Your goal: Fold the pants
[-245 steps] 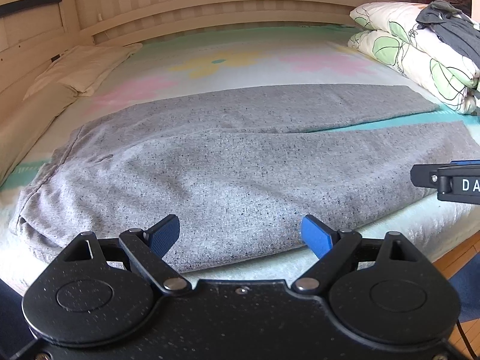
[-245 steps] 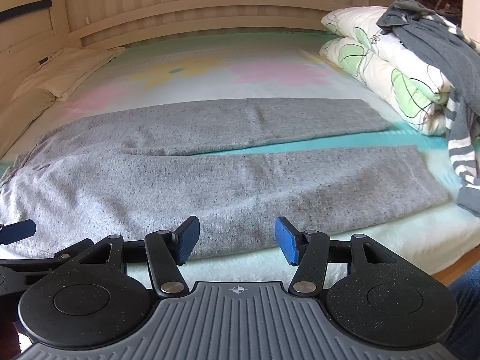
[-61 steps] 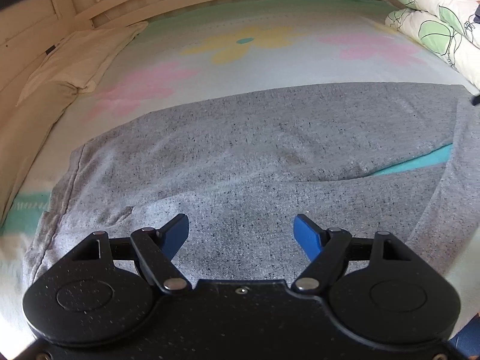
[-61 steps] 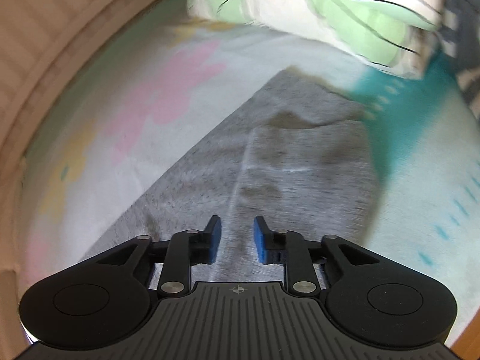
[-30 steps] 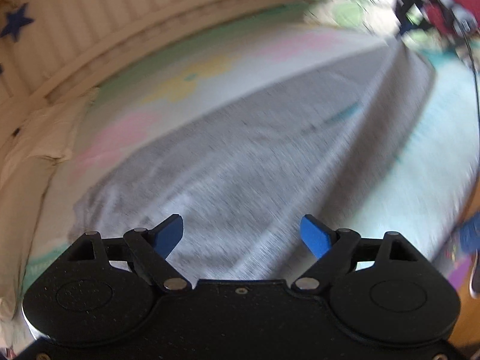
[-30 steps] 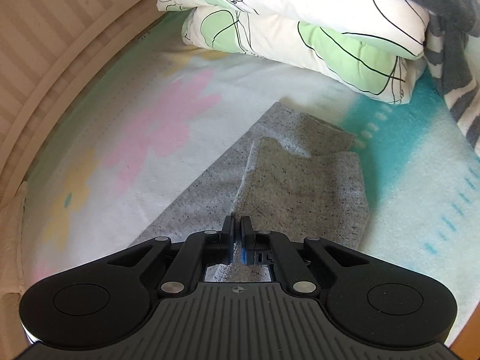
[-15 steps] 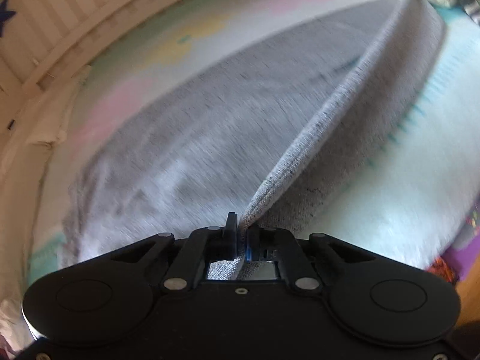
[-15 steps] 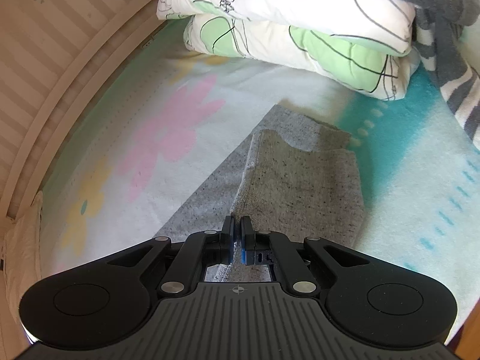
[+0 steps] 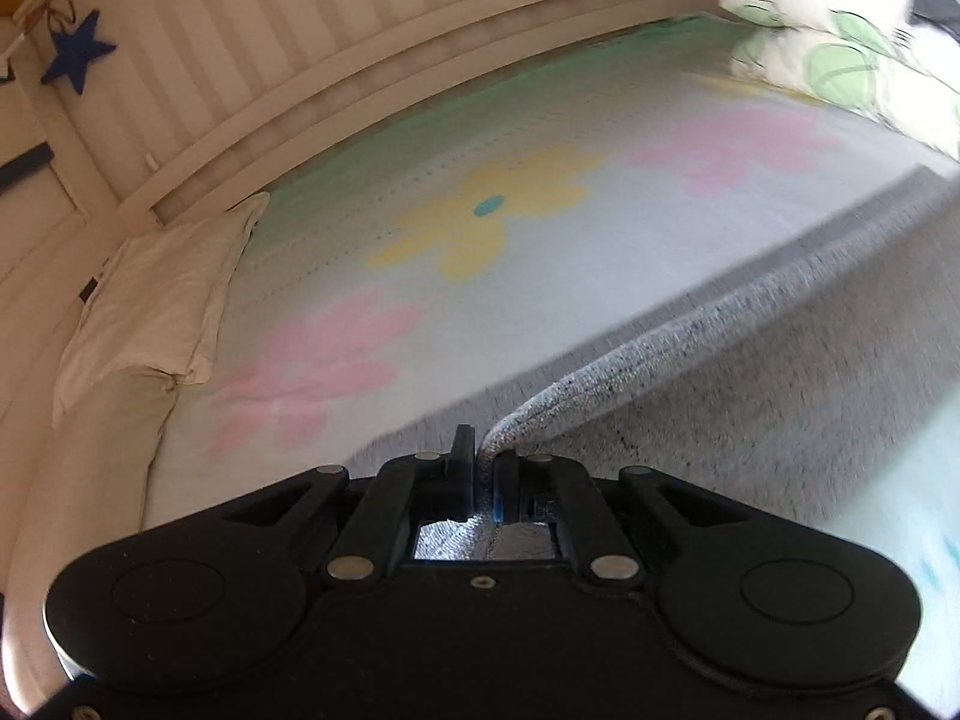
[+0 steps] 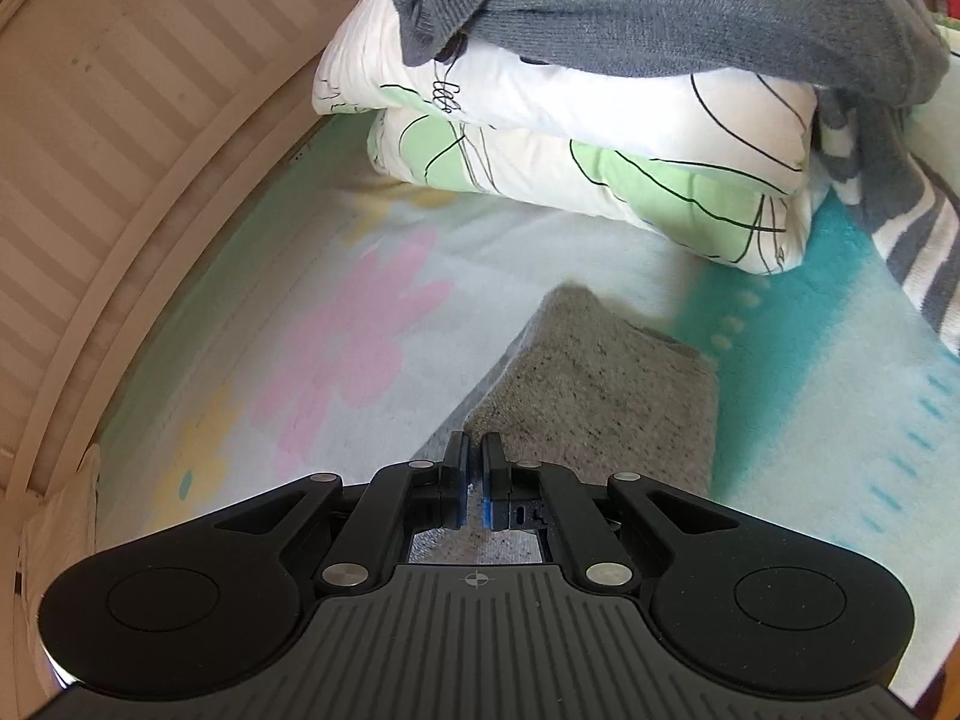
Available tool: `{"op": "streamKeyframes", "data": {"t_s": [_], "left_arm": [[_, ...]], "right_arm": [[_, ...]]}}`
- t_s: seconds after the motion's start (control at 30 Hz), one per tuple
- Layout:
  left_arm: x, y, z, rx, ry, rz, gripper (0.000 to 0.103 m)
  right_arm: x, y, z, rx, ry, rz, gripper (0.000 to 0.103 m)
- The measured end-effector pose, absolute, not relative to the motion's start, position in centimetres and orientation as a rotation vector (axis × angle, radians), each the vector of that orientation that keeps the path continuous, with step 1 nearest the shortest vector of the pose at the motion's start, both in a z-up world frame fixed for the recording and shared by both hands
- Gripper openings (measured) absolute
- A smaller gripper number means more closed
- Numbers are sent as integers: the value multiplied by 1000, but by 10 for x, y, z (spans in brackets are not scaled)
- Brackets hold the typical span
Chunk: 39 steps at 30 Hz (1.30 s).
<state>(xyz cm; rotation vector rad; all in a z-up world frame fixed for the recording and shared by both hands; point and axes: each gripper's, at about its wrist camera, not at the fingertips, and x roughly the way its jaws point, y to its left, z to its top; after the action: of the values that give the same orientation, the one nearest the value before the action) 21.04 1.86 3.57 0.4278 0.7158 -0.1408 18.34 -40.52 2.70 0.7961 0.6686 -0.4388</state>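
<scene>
Partly blurred pants (image 9: 690,360), waistband unseen, grippers (image 9: 485,483) clamped

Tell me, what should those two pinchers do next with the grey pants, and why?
Probably carry the pinched edge across and lay it on the far leg. Both the left gripper and the right gripper are shut on the grey pants, whose near leg is lifted and half turned over.

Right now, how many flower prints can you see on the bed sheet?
3 in the left wrist view: a yellow flower mid-sheet, a pink flower near the cream pillow, another pink one by the leaf-print bedding. The grey pants may hide more.
</scene>
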Motion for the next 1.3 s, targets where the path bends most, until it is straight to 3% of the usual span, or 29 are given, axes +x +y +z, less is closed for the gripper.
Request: {"op": "streamKeyframes", "data": {"t_s": [0.43, 1.3], "left_arm": [[285, 4, 3, 346, 832, -90, 12], [344, 0, -54, 230, 1029, -22, 12]], "right_arm": [[227, -408, 0, 772, 678, -441, 5], [302, -396, -41, 642, 761, -531, 7]]}}
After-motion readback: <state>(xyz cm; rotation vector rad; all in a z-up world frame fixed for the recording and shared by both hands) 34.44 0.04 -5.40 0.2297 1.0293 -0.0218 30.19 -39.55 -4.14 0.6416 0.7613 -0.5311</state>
